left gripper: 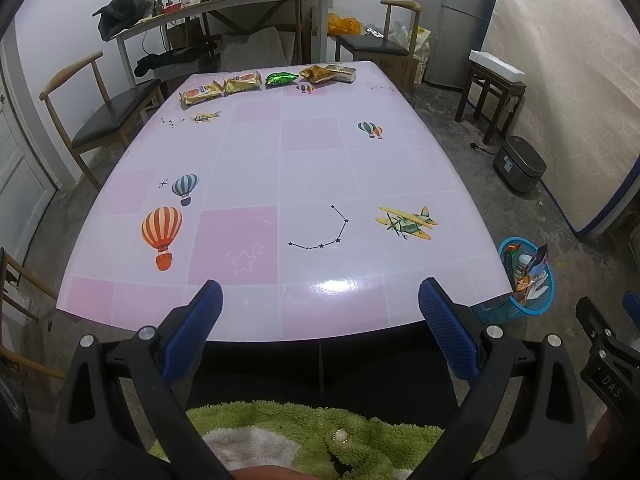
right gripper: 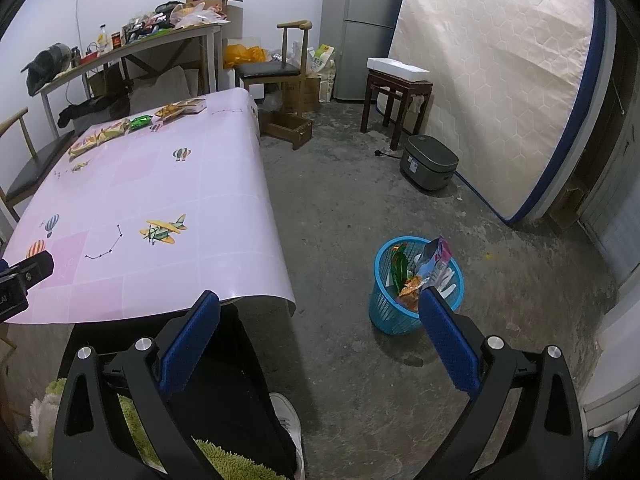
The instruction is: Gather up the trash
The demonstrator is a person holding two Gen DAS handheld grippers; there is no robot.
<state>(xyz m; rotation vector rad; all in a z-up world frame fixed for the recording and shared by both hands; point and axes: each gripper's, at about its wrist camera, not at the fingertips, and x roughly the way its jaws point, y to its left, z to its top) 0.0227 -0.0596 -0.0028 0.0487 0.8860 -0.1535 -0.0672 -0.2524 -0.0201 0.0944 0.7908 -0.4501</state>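
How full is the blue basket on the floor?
Partly full: the blue basket stands upright, with wrappers poking above its rim.

Black left tool (left gripper: 320, 300), blue pads, silver screws.

From my station, legible text is scarce. In the left wrist view, the right gripper (left gripper: 612, 344) at the frame's edge bears raised letters on its black body; I read "DAS", with the rest cut off. In the right wrist view, the left gripper (right gripper: 24, 280) at the left edge shows the letters "LAI" on its black body, again partial. The snack packets (left gripper: 240, 82) at the far end of the table (left gripper: 312, 184) carry printing too small to read. The bag (right gripper: 323, 58) beside the far chair likewise cannot be read.
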